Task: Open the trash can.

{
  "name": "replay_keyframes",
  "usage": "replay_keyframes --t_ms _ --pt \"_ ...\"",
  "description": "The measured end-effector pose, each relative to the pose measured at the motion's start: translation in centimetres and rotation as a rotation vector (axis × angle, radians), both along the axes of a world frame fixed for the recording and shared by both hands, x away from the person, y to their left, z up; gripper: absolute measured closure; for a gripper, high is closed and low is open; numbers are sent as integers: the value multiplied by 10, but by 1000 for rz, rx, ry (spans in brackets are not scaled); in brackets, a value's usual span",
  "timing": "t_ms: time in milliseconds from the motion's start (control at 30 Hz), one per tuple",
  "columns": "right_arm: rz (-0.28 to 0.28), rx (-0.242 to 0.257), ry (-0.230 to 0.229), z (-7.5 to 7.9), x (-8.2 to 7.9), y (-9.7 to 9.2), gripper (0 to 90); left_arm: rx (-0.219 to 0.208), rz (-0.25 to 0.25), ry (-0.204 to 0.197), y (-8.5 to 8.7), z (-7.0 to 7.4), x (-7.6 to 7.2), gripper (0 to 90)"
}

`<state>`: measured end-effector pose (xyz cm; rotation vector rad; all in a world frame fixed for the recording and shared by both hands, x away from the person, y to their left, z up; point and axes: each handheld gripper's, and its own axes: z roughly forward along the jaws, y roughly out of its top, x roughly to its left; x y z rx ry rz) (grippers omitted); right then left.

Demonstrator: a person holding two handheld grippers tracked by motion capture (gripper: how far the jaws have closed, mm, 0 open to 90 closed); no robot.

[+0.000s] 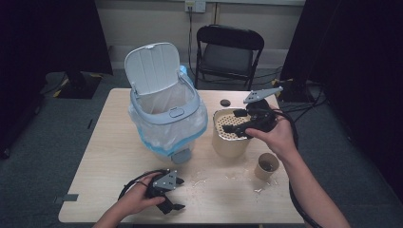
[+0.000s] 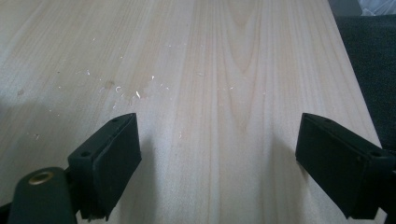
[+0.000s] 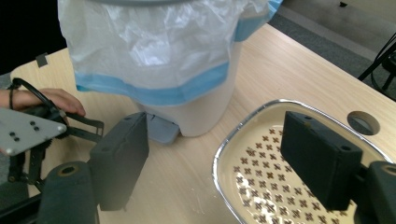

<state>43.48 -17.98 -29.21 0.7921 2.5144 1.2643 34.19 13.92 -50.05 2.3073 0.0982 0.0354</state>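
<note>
A white pedal bin [image 1: 166, 118] stands at the middle of the table with its lid [image 1: 154, 66] up and a clear, blue-edged bag [image 3: 154, 56] lining it. To its right sits a beige container [image 1: 228, 142] with a silver rim [image 3: 224, 149] and a perforated tray inside. My right gripper [image 1: 236, 120] hovers open over that container's near-left edge. One jaw is outside the rim and the other is above the tray [image 3: 215, 130], and nothing is gripped. My left gripper [image 1: 179, 194] rests low near the table's front edge. It is open over bare wood [image 2: 215, 135].
A paper cup [image 1: 266, 166] stands right of the container, near the front. A small dark disc [image 1: 225, 102] lies behind the container. Pale crumbs [image 1: 199, 181] are scattered on the wood between the hands. A black chair [image 1: 230, 50] stands behind the table.
</note>
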Motion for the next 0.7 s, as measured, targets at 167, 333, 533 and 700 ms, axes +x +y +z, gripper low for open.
replay_keyframes --t_ms 167,333,533,700 --pt "-6 -4 6 -11 -4 -15 210 3 2 -1 0 0 0 134" --pt "-38 -5 26 -22 -8 -27 217 1 4 1 0 0 0 134" --pt "-61 -5 29 -33 -12 -44 241 -4 4 3 0 0 0 134" --pt "-91 -4 44 -41 -15 -59 234 -2 4 7 0 0 0 134"
